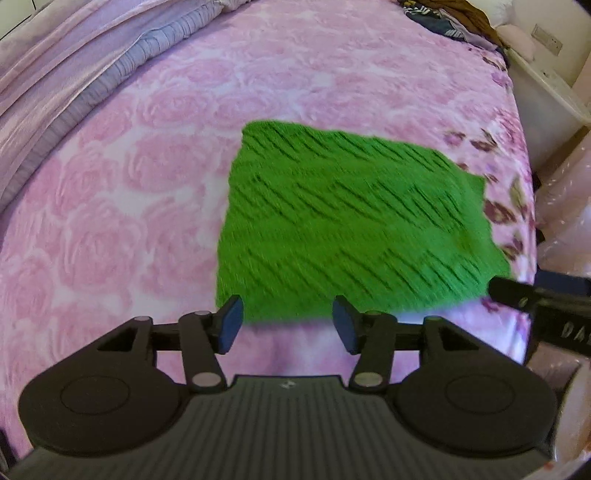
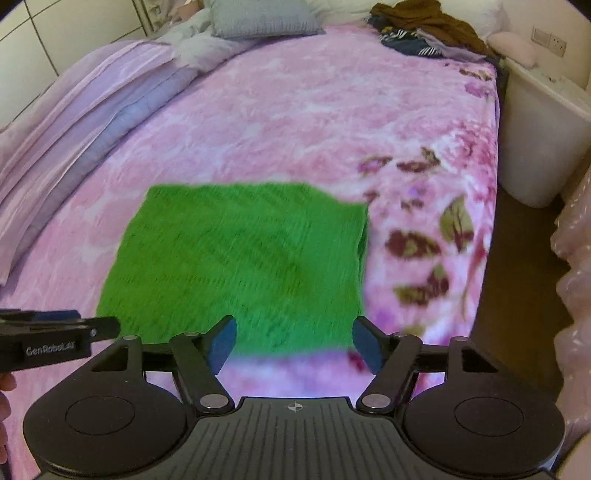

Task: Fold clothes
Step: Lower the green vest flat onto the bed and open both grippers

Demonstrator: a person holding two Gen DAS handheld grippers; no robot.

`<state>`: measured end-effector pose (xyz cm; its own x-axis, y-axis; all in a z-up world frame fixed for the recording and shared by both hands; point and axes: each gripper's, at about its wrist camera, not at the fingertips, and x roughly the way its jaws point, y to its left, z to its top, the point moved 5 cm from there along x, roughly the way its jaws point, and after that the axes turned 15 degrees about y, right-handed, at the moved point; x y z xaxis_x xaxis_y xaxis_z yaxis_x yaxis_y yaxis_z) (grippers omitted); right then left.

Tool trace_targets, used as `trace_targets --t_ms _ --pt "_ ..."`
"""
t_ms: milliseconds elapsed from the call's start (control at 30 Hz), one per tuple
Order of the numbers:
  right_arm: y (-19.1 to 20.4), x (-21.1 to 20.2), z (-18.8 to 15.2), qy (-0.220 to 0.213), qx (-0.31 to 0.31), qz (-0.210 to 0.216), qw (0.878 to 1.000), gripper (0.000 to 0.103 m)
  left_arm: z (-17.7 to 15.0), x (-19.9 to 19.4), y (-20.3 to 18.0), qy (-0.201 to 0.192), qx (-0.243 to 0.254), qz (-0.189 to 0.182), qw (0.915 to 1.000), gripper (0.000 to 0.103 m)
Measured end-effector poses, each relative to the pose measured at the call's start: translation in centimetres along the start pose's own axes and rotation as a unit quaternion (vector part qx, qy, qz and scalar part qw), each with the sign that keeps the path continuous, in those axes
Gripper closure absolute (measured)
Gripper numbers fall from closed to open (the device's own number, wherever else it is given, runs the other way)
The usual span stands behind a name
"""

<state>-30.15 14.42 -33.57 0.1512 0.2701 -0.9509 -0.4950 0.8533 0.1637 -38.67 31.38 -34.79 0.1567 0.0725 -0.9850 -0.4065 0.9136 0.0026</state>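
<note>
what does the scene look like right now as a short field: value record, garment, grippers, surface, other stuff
garment: green knit garment, folded into a flat rectangle
surface: pink rose-print bedspread
left gripper: open, nothing between the pads
right gripper: open, empty
other clothes: pile of clothes at the far corner of the bed
beside bed: white cabinet

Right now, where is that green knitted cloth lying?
The green knitted cloth lies folded flat on the pink floral bedspread, near its front edge, just ahead of both cameras.
</note>
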Motion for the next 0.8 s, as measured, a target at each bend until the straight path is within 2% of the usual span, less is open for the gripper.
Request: trace_targets --t_ms 200,367,800 --pt "0.4 -0.2 -4.1 0.045 0.006 0.007 0.999 0.036 -4.2 -0.3 -0.8 0.034 -0.024 -0.007 0.9991 0.048" --pt "0.5 -0.8 -5.5 0.055 0.009 0.013 0.998 0.036 -6.6 -0.4 -1.2 0.055 -0.029 -0.018 0.9979 0.048" --pt "1.2 -0.9 -5.8 0.060 -0.005 0.018 0.998 0.036 -7.2 -0.5 -1.1 0.057 -0.036 -0.023 0.9975 0.047"
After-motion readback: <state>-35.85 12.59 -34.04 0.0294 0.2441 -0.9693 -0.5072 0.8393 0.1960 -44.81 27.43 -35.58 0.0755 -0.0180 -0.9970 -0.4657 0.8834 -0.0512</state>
